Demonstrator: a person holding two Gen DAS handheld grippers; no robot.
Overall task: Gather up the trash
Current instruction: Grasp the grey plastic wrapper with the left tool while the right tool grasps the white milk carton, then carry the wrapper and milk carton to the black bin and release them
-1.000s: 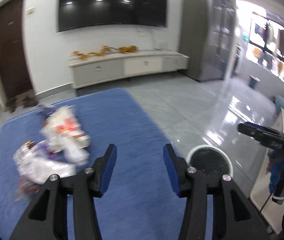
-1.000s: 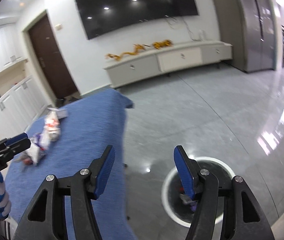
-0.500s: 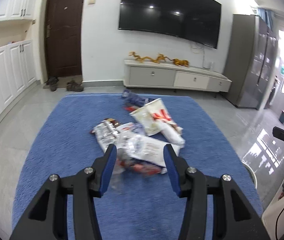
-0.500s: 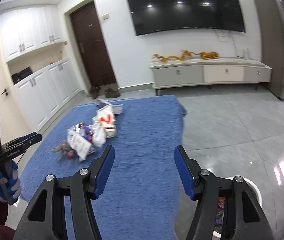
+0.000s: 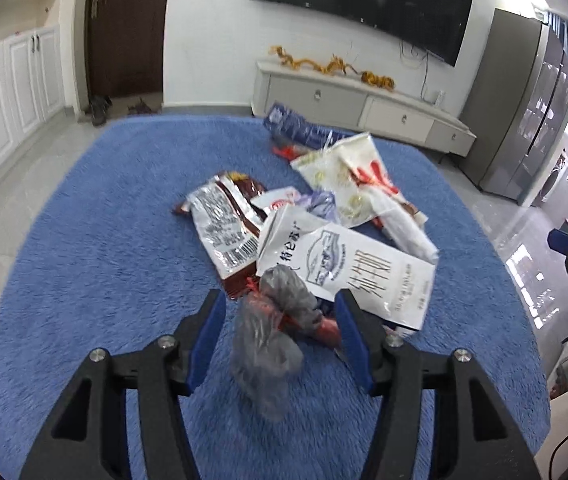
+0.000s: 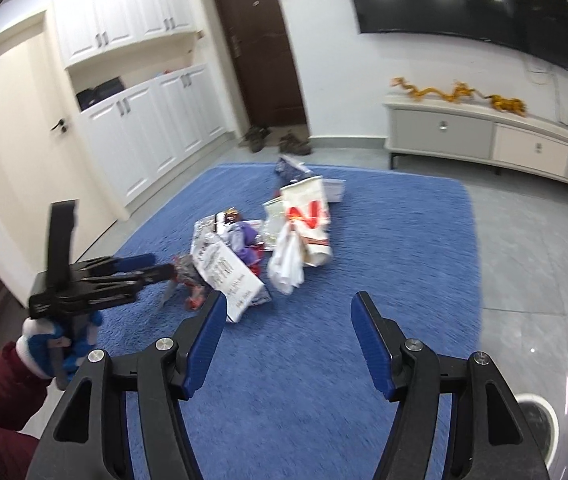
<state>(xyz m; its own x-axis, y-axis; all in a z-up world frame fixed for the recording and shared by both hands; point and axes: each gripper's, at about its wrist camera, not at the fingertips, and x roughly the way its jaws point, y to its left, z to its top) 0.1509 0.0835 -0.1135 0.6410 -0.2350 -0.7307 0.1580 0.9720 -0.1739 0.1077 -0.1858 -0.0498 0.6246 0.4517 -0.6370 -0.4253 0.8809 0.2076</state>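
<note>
A pile of trash lies on a blue rug (image 5: 103, 240): a white packet with black writing (image 5: 348, 268), a red-and-silver wrapper (image 5: 223, 224), a white-and-red bag (image 5: 348, 176) and a blue packet (image 5: 300, 130). At its near edge sits a crumpled grey plastic bag (image 5: 271, 344). My left gripper (image 5: 279, 304) hangs low over that bag, jaws opening, with the bag between them but not pressed. From the right wrist, the left gripper (image 6: 159, 270) points at the pile (image 6: 267, 232). My right gripper (image 6: 288, 304) is open and empty, short of the pile.
The rim of a white round bin (image 6: 552, 420) shows on the grey floor at lower right. A low TV cabinet (image 6: 484, 140), a dark door (image 6: 259, 48), shoes (image 6: 275, 140) and white cupboards (image 6: 143, 120) line the walls. A gloved hand (image 6: 43, 344) holds the left gripper.
Both views have swung from the bin side towards the trash pile. The left gripper has come down close to the pile, and the grey bag now sits between its wider jaws.
</note>
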